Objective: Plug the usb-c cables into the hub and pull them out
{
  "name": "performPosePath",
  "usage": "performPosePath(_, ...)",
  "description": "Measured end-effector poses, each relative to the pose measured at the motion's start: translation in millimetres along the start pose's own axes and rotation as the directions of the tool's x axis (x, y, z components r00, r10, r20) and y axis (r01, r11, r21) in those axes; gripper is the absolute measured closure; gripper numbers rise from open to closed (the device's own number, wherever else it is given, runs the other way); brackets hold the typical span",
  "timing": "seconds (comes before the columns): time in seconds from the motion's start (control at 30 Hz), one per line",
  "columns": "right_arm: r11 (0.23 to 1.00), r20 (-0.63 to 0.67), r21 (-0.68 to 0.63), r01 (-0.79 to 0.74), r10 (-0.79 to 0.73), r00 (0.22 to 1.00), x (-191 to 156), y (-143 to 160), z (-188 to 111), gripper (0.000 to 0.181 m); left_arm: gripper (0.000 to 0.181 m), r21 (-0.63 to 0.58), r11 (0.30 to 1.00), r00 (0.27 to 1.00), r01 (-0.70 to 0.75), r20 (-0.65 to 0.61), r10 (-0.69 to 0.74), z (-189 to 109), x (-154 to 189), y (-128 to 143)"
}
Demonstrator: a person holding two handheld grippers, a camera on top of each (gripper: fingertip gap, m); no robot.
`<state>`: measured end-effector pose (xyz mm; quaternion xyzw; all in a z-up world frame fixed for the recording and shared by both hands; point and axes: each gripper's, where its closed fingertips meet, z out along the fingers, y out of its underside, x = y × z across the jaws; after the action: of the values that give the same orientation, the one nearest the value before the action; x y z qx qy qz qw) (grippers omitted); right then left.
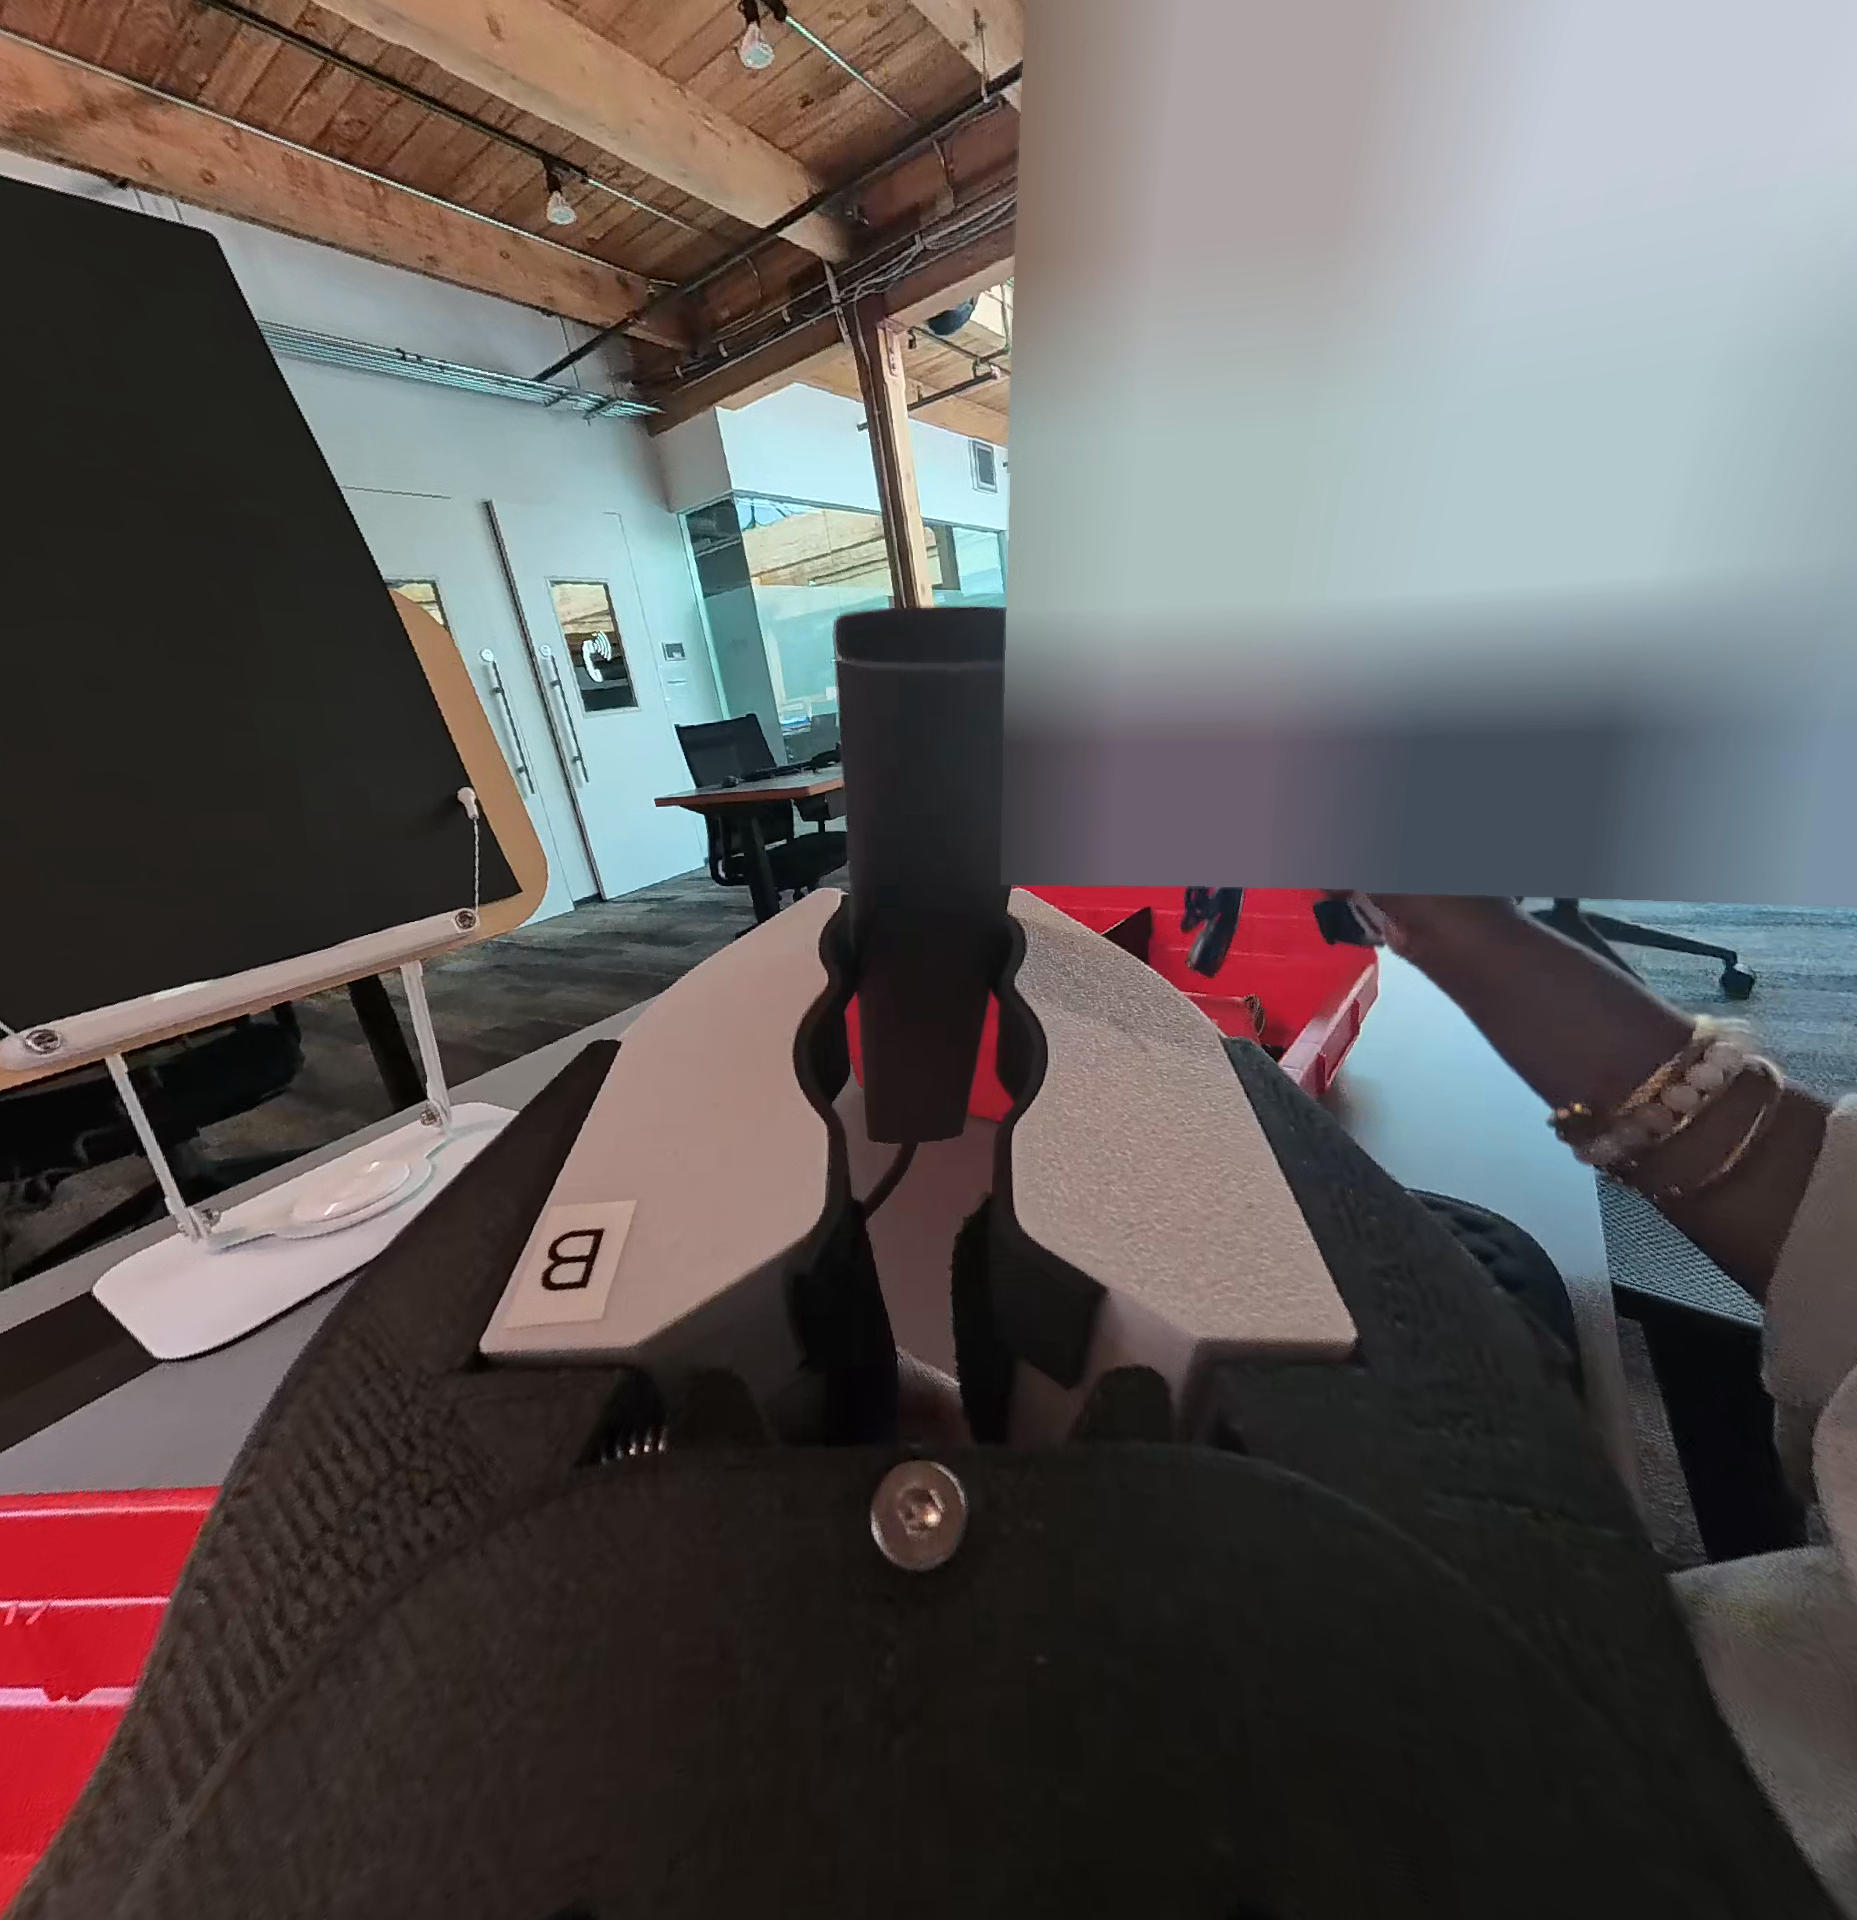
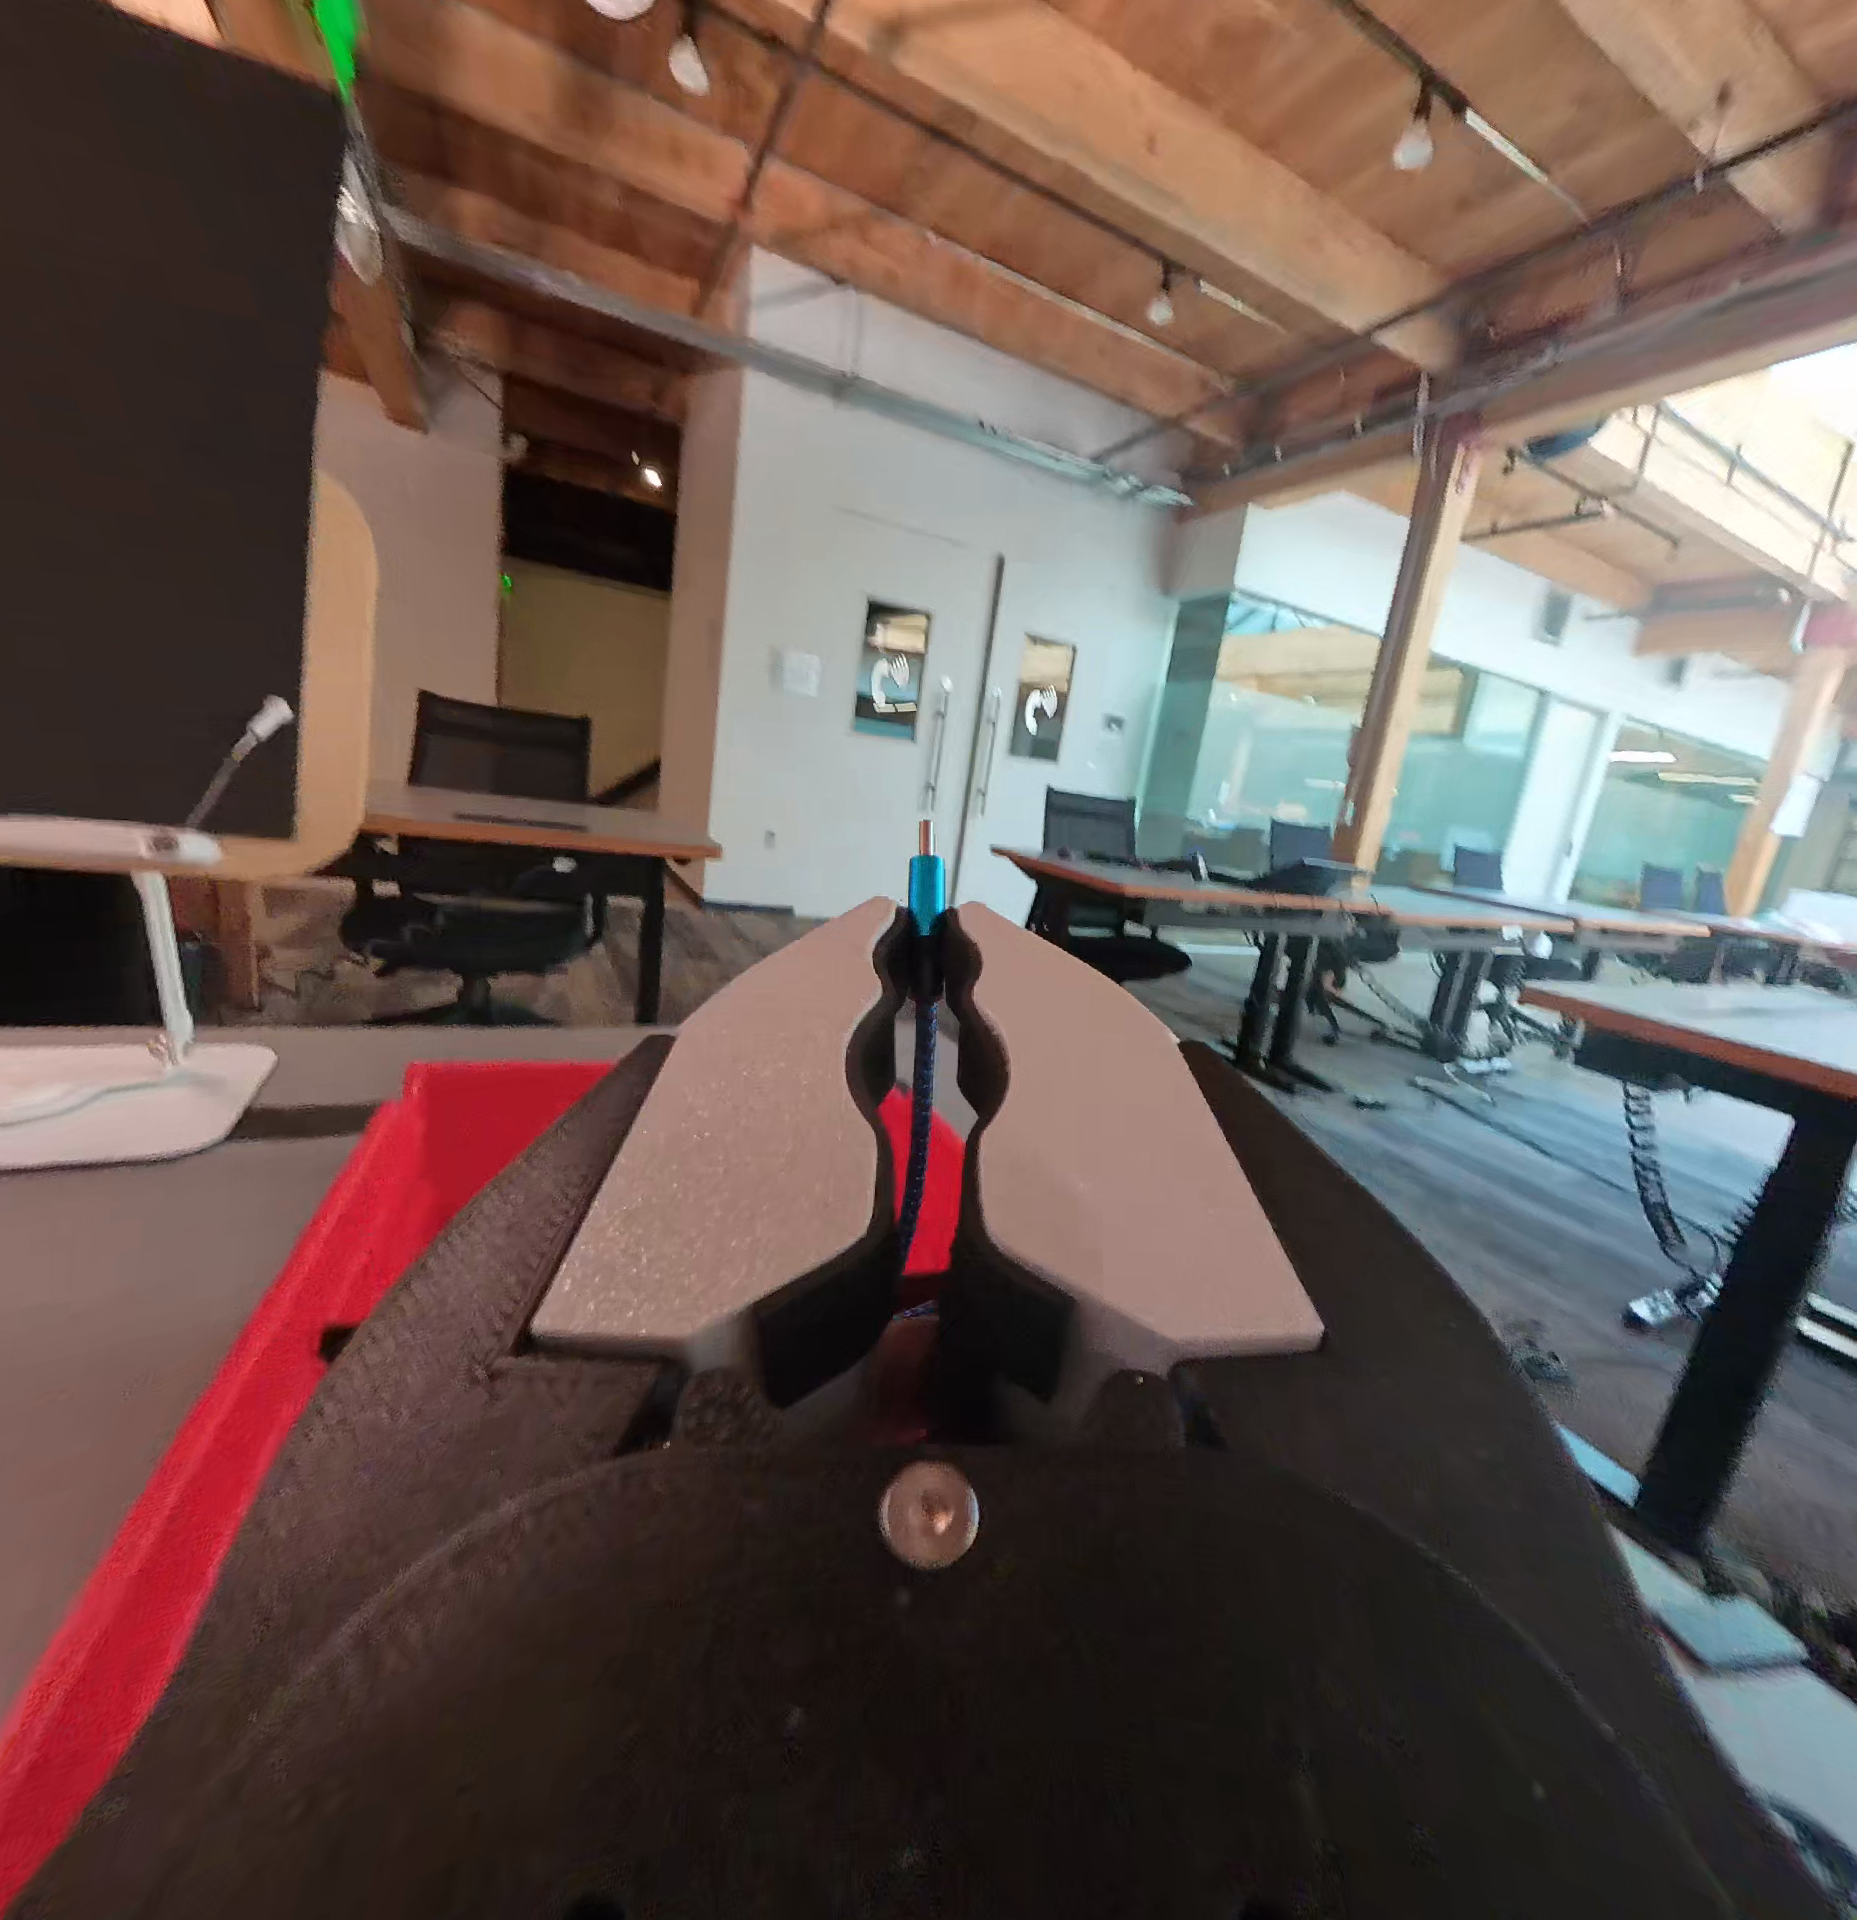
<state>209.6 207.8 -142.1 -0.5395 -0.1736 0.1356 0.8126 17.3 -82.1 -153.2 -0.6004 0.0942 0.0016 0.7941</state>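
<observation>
Currently held: left gripper pinching dark hub upright; right gripper pinching blue usb-c cable behind its plug. Advice: square plug with port, push straight, grips firm.

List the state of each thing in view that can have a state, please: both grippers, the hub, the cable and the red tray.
left gripper: shut on the hub.
hub: dark, held upright, no cable plugged in its visible part.
right gripper: shut on the usb-c cable.
usb-c cable: blue plug sticks out past the fingertips, unplugged.
red tray: on the grey table, under the gripper.
</observation>
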Motion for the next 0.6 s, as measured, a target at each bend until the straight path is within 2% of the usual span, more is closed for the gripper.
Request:
performPosePath(0.1,0.994,-0.001,-0.102,0.03,-0.03,1.0,-8,35,-2,0.176,0.159,0.001,1.0,1.0,0.0,-0.004,0.0,1,1,0)
performPosePath(0.17,0.973,0.061,-0.227,0.048,-0.035,0.998,-20,65,0,0.175,0.159,0.001,1.0,1.0,0.005,-0.011,-0.005,2,2,1)
performPosePath(0.2,0.956,0.085,-0.288,0.061,-0.038,0.996,-24,78,0,0.169,0.159,0.002,1.0,1.0,0.007,-0.012,-0.007,3,2,2)
performPosePath(0.27,0.943,0.123,-0.321,0.089,-0.051,0.991,-27,84,0,0.154,0.159,0.006,1.0,1.0,0.004,-0.011,-0.004,2,3,2)
performPosePath(0.37,0.955,0.165,-0.283,0.085,-0.039,0.986,-29,74,-3,0.151,0.159,0.022,1.0,1.0,-0.001,-0.003,0.001,2,1,0)
performPosePath(0.47,0.979,0.298,-0.201,0.033,0.029,0.954,-47,53,-13,0.146,0.159,0.041,0.999,1.0,0.027,-0.007,-0.027,3,1,1)
performPosePath(0.5,0.987,0.39,-0.163,0.005,0.06,0.919,-62,42,-20,0.146,0.159,0.052,0.998,0.999,0.04,-0.004,-0.039,3,0,1)
performPosePath(0.6,0.994,0.661,0.002,-0.105,0.078,0.747,-115,-1,-56,0.123,0.159,0.117,0.988,0.995,0.099,-0.01,-0.099,1,-3,-4)
